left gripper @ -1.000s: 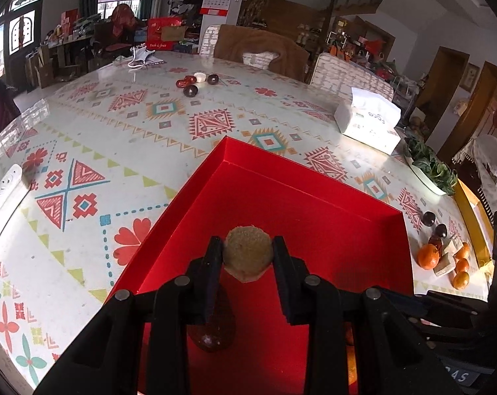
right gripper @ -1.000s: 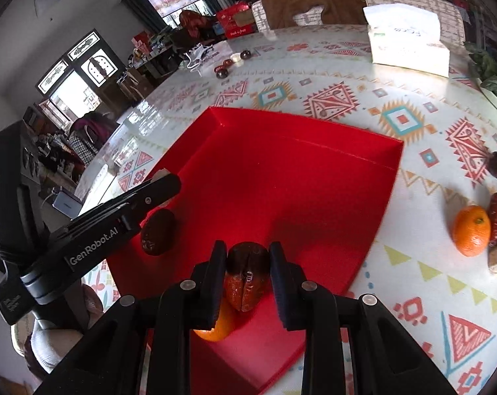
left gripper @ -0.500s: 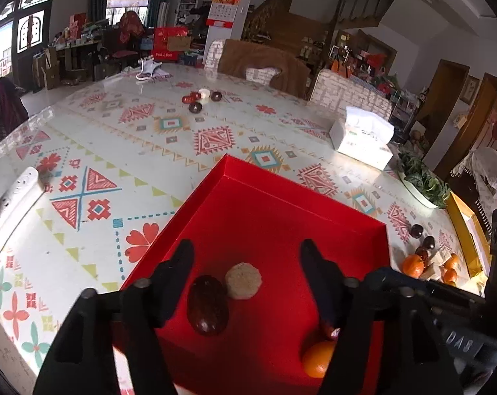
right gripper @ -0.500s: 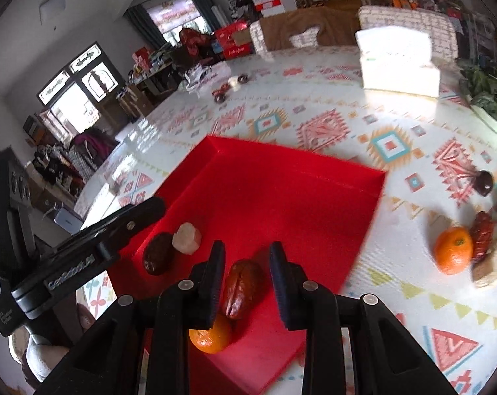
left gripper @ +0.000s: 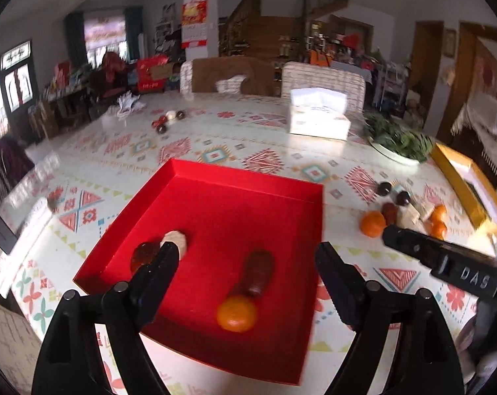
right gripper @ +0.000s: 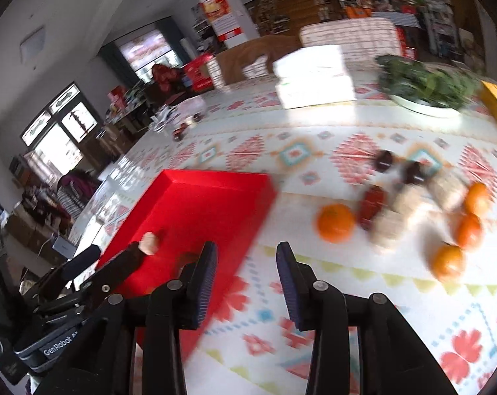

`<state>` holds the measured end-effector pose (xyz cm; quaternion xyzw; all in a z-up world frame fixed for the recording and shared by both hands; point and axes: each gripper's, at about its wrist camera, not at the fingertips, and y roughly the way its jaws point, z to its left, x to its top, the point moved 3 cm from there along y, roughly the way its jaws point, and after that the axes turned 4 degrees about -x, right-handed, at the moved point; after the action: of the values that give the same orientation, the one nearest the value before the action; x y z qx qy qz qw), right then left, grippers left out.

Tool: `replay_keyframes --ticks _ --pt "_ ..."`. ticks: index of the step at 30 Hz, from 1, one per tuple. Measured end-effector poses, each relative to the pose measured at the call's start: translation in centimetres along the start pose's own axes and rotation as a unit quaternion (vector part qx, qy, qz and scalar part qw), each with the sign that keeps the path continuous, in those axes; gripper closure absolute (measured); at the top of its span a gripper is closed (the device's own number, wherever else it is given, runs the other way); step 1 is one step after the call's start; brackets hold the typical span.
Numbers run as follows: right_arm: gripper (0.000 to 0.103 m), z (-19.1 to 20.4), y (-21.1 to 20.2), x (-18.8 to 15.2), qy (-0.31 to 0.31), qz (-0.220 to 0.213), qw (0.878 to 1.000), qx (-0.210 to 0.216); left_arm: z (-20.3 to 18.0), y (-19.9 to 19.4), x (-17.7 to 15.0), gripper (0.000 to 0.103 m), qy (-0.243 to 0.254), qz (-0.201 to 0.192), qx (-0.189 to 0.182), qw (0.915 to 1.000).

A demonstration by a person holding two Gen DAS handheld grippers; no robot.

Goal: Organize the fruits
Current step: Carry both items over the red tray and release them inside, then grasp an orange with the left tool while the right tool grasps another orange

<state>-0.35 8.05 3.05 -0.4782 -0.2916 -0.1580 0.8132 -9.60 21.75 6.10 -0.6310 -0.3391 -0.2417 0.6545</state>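
Red tray (left gripper: 215, 197) on patterned tablecloth (left gripper: 84, 151), near table edge. Inside tray, left-wrist view: pale round piece (left gripper: 177, 238) touching dark glossy fruit (left gripper: 143, 255) at near-left; long red-brown date (left gripper: 258, 273) mid-tray, orange mandarin (left gripper: 236, 312) touching its near end.

Left gripper (left gripper: 245, 263) above tray's near part, jaws spread wide and opening, nothing pinched; left fingertip (left gripper: 164, 256) overlapping pale piece in view, contact unclear.

Right gripper (right gripper: 245, 266) over tablecloth just right of tray's edge, jaws parted and opening, nothing between pads. Right-wrist view motion-blurred.

Loose group on cloth, right of tray, well apart from it: single mandarin (right gripper: 335, 222) nearest tray, red date (right gripper: 371, 205) just beside it, two dark round fruits (right gripper: 385, 159) behind, pale blocks (right gripper: 399, 210) alongside, three more mandarins (right gripper: 468, 230) at far right. Exact contacts w/in group not readable due to blur.

Also on table: white tissue box (left gripper: 319, 118), dish of greens (left gripper: 396, 138), yellow box (left gripper: 462, 184) at right edge, small cluster of fruit (left gripper: 166, 120) at far side.
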Motion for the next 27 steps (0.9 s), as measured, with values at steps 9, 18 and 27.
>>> replay_keyframes --ticks 9,18,27 --pt "0.055 -9.4 -4.9 -1.4 0.070 -0.027 0.996 -0.050 -5.9 -0.5 -1.1 0.019 0.058 0.006 -0.010 0.9982" --pt "0.055 -15.7 -7.7 -2.4 0.118 -0.041 0.990 -0.069 -9.4 0.3 -2.1 0.039 0.079 0.034 -0.050 0.9951" --pt "0.055 -18.4 -7.5 -3.3 0.128 -0.027 0.988 -0.078 -9.5 1.5 -2.4 0.048 0.038 0.046 -0.102 0.9930"
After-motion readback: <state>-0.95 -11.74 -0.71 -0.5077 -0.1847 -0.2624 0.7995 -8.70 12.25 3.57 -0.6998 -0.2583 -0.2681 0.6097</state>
